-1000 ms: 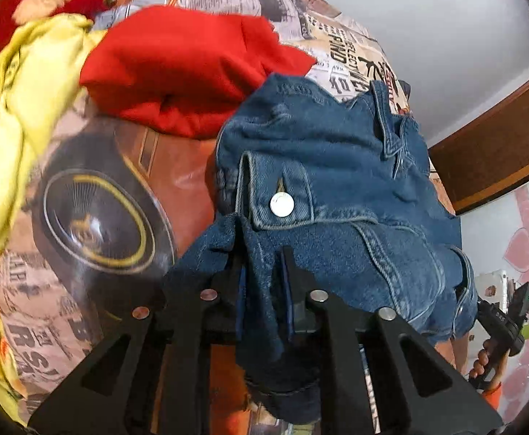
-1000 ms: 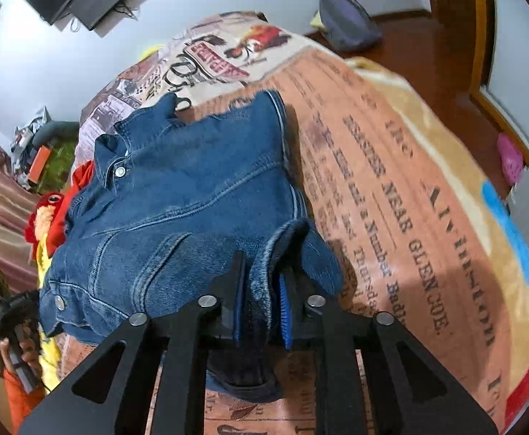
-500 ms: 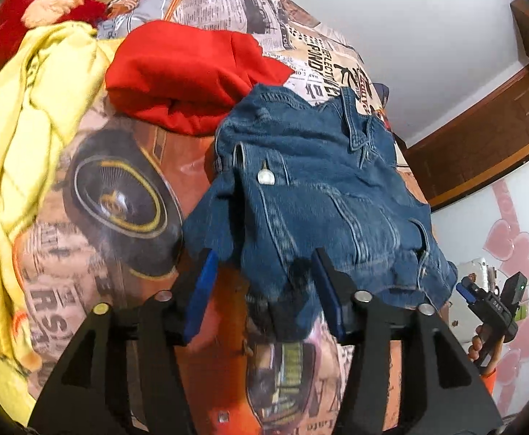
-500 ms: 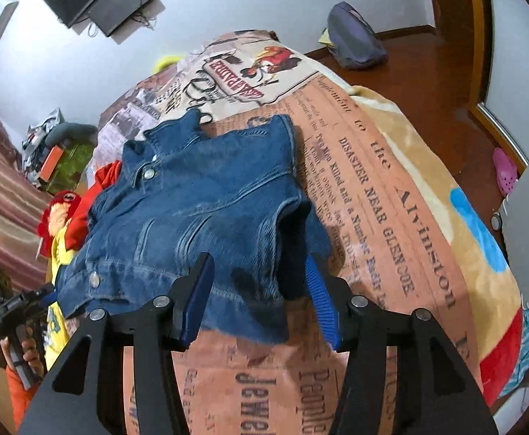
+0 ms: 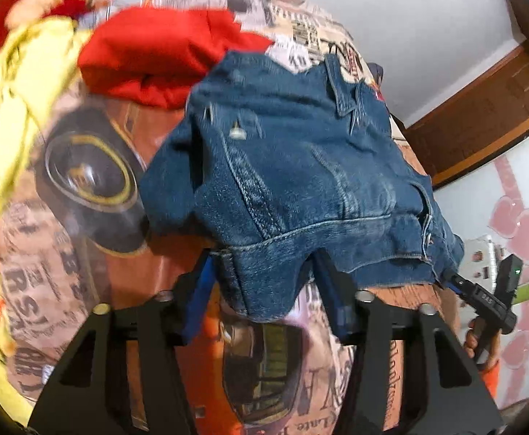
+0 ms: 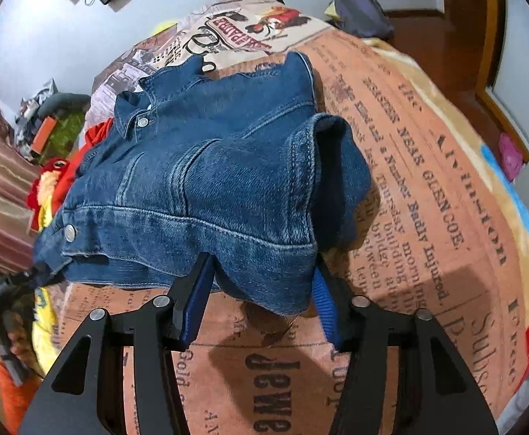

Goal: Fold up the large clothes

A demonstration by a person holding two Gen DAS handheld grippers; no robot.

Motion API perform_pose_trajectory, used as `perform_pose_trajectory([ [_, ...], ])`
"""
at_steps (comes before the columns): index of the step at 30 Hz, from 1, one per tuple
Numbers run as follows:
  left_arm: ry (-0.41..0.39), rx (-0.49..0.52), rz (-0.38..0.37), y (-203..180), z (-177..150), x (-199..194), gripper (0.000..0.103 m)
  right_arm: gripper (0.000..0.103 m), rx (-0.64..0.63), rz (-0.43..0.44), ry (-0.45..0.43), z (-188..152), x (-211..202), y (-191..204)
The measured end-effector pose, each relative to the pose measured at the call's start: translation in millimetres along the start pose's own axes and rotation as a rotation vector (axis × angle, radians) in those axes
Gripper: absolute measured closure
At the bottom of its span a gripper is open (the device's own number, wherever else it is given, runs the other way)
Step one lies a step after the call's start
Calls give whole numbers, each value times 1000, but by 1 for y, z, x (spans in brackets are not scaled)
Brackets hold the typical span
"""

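A blue denim jacket [image 5: 300, 181] lies partly folded on a newspaper-print blanket [image 5: 83, 272], collar at the far end. It also shows in the right wrist view [image 6: 206, 181]. My left gripper [image 5: 264, 290] is open, its jaws either side of the jacket's near hem corner. My right gripper [image 6: 261, 290] is open too, its jaws astride the opposite hem corner by the folded sleeve. The right gripper also shows at the right edge of the left wrist view [image 5: 482, 290]. The left gripper also shows at the left edge of the right wrist view [image 6: 7, 290].
A red garment [image 5: 163, 58] and a yellow garment [image 5: 14, 116] lie beyond the jacket on the left. The blanket [image 6: 427, 217] spreads wide to the right. A dark bag [image 6: 362, 7] sits on the wooden floor past the bed.
Both grippers were shut on the jacket's hem corners a second ago. They have opened and let go, and the hem now rests on the blanket between the jaws.
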State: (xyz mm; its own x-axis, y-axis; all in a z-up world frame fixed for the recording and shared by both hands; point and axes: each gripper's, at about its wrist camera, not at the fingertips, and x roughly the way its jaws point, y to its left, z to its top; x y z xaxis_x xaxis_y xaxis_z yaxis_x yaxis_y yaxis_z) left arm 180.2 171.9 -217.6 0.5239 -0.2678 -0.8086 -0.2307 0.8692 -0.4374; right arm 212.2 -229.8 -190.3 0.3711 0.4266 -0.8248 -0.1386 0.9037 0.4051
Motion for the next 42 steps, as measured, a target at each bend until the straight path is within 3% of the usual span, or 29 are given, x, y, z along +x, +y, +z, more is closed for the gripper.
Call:
perform_pose_trajectory([
  [1, -10, 13, 6, -2, 0, -3, 69, 63, -7, 2, -11, 1, -3, 1],
  [3, -36, 43, -3, -8, 1, -12, 77, 79, -11, 15, -35, 3, -11, 0],
  [6, -70, 81, -5, -17, 3, -22, 86, 92, 8, 63, -68, 11, -24, -3],
  [12, -144, 110, -37, -35, 19, -40, 92, 94, 1, 122, -145, 37, -41, 7],
  [16, -195, 130, -67, -50, 47, -47, 93, 95, -11, 159, -196, 61, -50, 19],
  [21, -245, 154, -61, -64, 82, -46, 93, 97, -62, 147, -278, 101, -56, 38],
  [25, -255, 120, -69, -62, 111, -35, 93, 97, -62, 117, -291, 132, -47, 44],
  [31, -192, -17, -79, -30, 149, 10, 93, 99, -41, 53, -282, 168, -7, 36],
  [35, -124, -28, -36, -14, 162, 53, 93, 101, 6, 0, -243, 187, 30, 17],
  [39, -26, -76, 22, 4, 164, 93, 90, 100, -33, -48, -198, 183, 52, 15],
  [42, -13, -99, -4, 12, 161, 98, 87, 100, -87, -53, -164, 170, 61, 20],
])
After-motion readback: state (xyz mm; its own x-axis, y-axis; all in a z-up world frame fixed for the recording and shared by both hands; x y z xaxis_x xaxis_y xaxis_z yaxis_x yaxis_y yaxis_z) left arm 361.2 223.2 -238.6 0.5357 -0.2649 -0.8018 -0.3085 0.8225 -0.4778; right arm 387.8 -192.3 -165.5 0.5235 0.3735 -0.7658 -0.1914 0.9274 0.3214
